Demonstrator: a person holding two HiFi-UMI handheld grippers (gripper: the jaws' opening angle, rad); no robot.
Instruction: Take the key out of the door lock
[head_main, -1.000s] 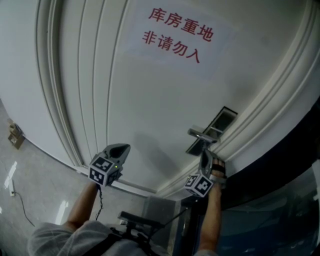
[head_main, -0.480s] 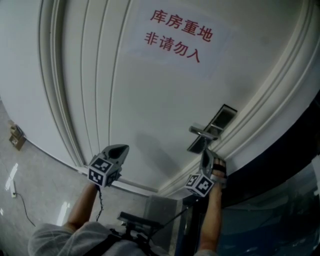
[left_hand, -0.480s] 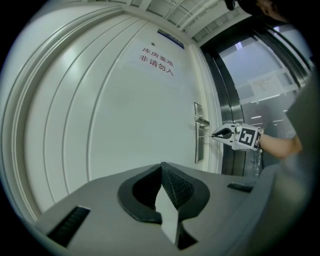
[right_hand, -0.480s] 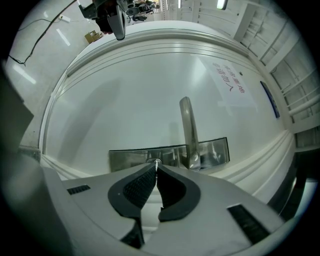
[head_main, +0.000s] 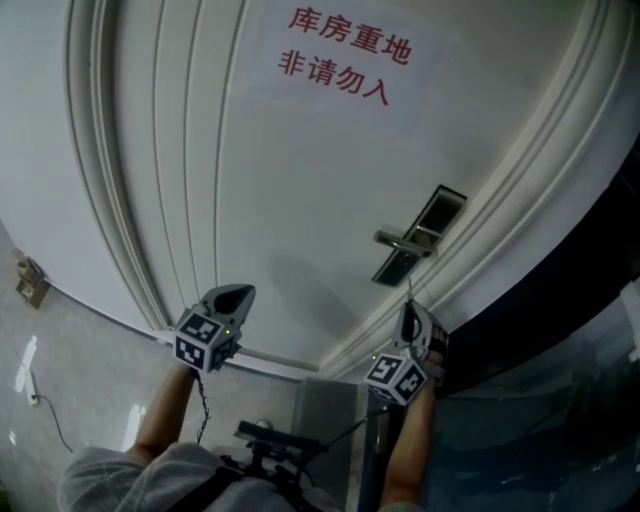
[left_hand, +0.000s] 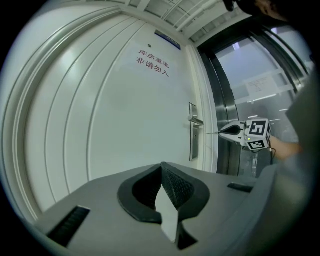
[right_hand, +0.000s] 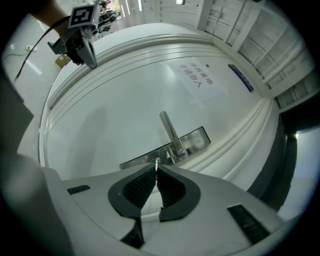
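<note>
The key (left_hand: 214, 133) is a thin metal blade sticking out of my right gripper (left_hand: 221, 133), which is shut on it. It hangs clear of the steel lock plate (left_hand: 192, 145) on the white door (head_main: 300, 200), a short gap away. In the right gripper view the key (right_hand: 157, 161) shows edge-on between the pads, just below the plate (right_hand: 145, 159) and its lever handle (right_hand: 171, 132). From above, my right gripper (head_main: 408, 305) sits under the handle (head_main: 400, 243). My left gripper (head_main: 235, 298) hovers at the door's lower left, shut and empty.
A paper notice with red characters (head_main: 340, 60) is stuck high on the door. Raised door-frame mouldings (head_main: 500, 220) run along the lock side, with a dark glass panel (head_main: 560, 400) beyond. Grey floor with a cable (head_main: 40, 410) lies at the left.
My right gripper has drawn back from the lock plate with the key in it, opening a gap. The left gripper has hardly moved.
</note>
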